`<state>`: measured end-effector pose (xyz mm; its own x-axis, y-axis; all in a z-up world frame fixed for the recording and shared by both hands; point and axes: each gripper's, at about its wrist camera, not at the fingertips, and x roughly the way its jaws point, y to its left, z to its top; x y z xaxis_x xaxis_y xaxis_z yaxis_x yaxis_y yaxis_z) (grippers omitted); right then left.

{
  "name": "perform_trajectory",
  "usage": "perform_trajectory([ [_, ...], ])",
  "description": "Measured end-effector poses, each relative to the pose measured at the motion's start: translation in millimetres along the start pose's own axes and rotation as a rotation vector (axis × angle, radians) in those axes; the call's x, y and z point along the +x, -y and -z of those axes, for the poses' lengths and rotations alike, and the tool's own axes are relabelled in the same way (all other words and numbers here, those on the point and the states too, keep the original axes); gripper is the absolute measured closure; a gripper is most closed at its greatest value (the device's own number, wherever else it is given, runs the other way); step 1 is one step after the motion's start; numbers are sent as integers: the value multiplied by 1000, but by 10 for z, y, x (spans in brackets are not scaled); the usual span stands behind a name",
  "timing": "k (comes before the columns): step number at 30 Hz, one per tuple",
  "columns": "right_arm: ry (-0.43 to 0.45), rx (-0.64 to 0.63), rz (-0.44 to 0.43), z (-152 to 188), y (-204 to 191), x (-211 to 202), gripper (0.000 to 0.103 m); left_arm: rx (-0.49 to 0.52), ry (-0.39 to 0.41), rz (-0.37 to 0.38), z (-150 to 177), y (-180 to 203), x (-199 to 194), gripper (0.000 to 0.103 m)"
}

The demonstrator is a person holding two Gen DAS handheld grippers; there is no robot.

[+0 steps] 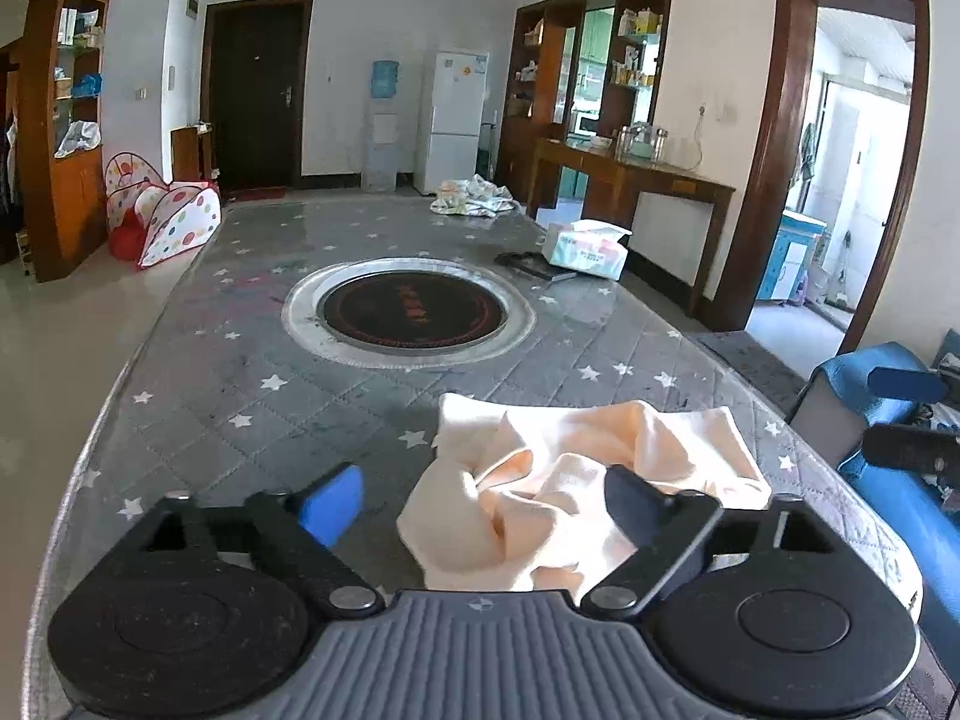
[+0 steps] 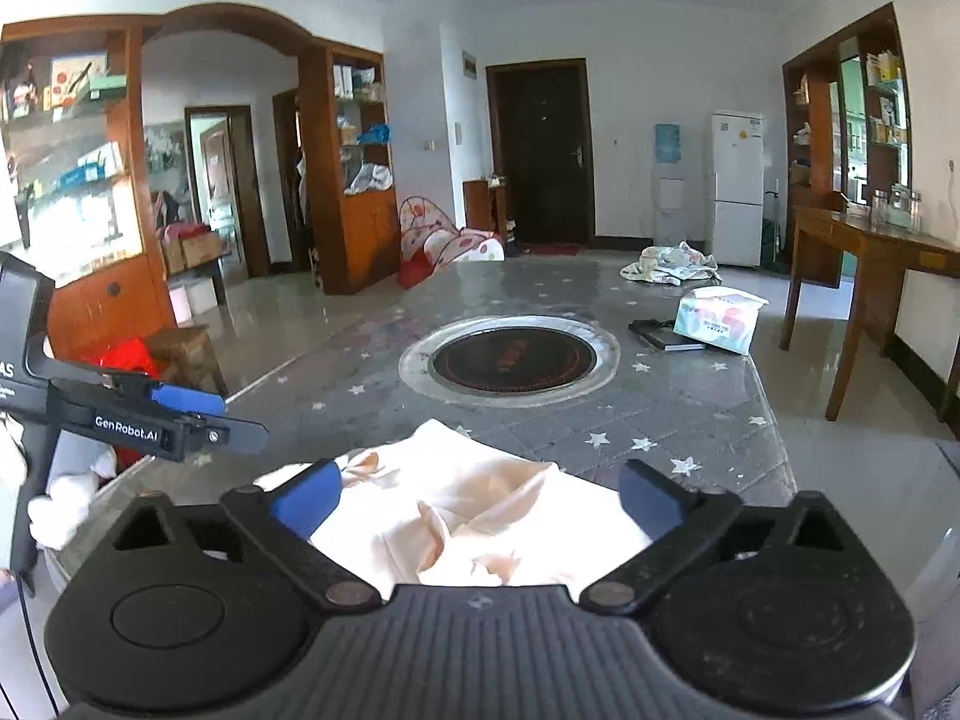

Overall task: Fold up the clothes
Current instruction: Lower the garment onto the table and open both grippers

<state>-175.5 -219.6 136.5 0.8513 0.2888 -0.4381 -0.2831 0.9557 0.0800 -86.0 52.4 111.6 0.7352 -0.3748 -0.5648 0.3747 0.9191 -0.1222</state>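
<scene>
The peach cloth point(image 1: 576, 480) lies in a rumpled heap at the near end of the table point(image 1: 240, 372), just ahead of both my grippers. It is bunched, not flat and not squared into any fold: ridges stand up in the middle, one flap runs off toward the far right, and a rounded lobe sags toward the near left. From the right wrist it shows as the same pale heap point(image 2: 468, 516), with a flatter sheet at its far side.

I judge it thin, soft and very light. It will drape and slip rather than hold a shape, so a pinch in the middle would only lift a wad. Better to take it by an edge or a corner; the far right corner and the far left edge look the cleanest, though the creases hide where the hems truly run. It is not fragile, but the quilted table cover may drag on it.

My left gripper point(image 1: 480, 501) has its fingers spread wide with the heap between them, gripping nothing. My right gripper point(image 2: 480, 495) is likewise spread and holds nothing.

Farther off, a round cooktop point(image 1: 411, 312) is set into the table's middle. At far right sit a tissue box point(image 1: 585, 249) and another pile of patterned cloth point(image 1: 474, 195).
</scene>
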Motion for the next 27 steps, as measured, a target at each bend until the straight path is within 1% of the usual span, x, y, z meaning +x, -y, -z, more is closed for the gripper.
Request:
perform_trajectory([
  [1, 8, -1, 5, 9, -9, 16, 0, -1, 0, 2, 0, 8, 20, 2],
  [2, 15, -4, 11, 22, -22, 33, 0, -2, -1, 4, -1, 17, 40, 0],
  [6, 18, -4, 31, 63, -39, 125, 0, -7, -2, 12, -3, 51, 119, 0],
  [11, -51, 19, 41, 146, 8, 347, 0, -24, -23, 12, -15, 79, 265, 0],
  [15, -88, 23, 40, 197, 14, 454, 0, -24, -45, 7, 14, 105, 368, 0],
  [20, -125, 43, 33, 265, 17, 546, 0, -18, -75, -15, 71, 155, 413, 0],
  [27, -172, 63, 40, 385, 8, 567, 0, -1, -103, -47, 152, 227, 383, 0],
])
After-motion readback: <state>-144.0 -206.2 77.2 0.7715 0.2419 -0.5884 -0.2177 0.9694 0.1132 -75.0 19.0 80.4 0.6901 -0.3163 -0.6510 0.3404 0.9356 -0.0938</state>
